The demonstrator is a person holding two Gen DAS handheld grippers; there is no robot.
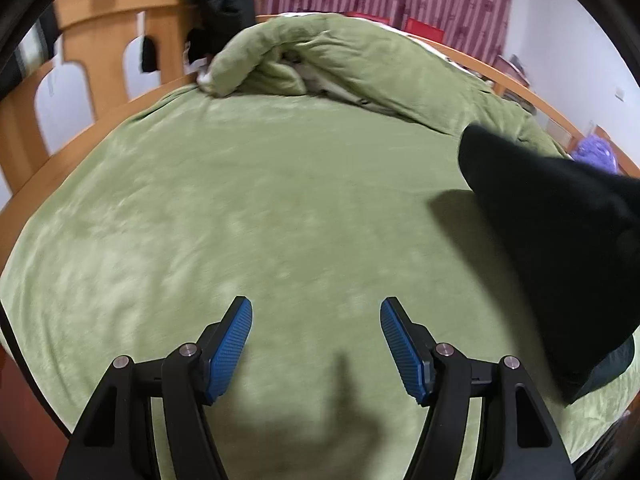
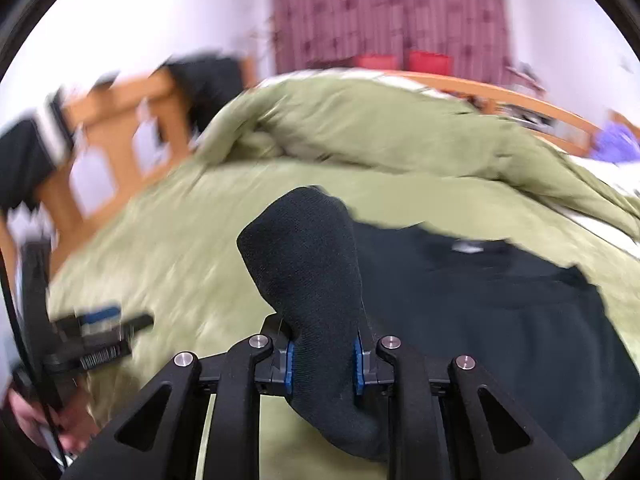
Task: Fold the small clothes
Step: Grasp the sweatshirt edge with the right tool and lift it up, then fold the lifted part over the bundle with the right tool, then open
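Note:
My right gripper (image 2: 325, 364) is shut on a black sock (image 2: 308, 264) and holds it up above the green bed cover (image 2: 192, 240); the sock's end sticks forward past the fingers. The same sock shows at the right of the left wrist view (image 1: 560, 248), hanging over the bed. My left gripper (image 1: 316, 344) is open and empty, its blue pads (image 1: 232, 352) wide apart above the flat green cover (image 1: 248, 208). It also shows blurred at the left of the right wrist view (image 2: 100, 332). A black garment (image 2: 500, 320) lies flat on the bed behind the sock.
A bunched green duvet (image 1: 340, 64) lies across the far side of the bed. A wooden headboard (image 1: 92, 40) with dark clothes (image 1: 216, 4) draped on it stands at the left. A wooden bed rail (image 1: 540, 96) runs along the right. A purple bundle (image 1: 592, 156) lies beyond it.

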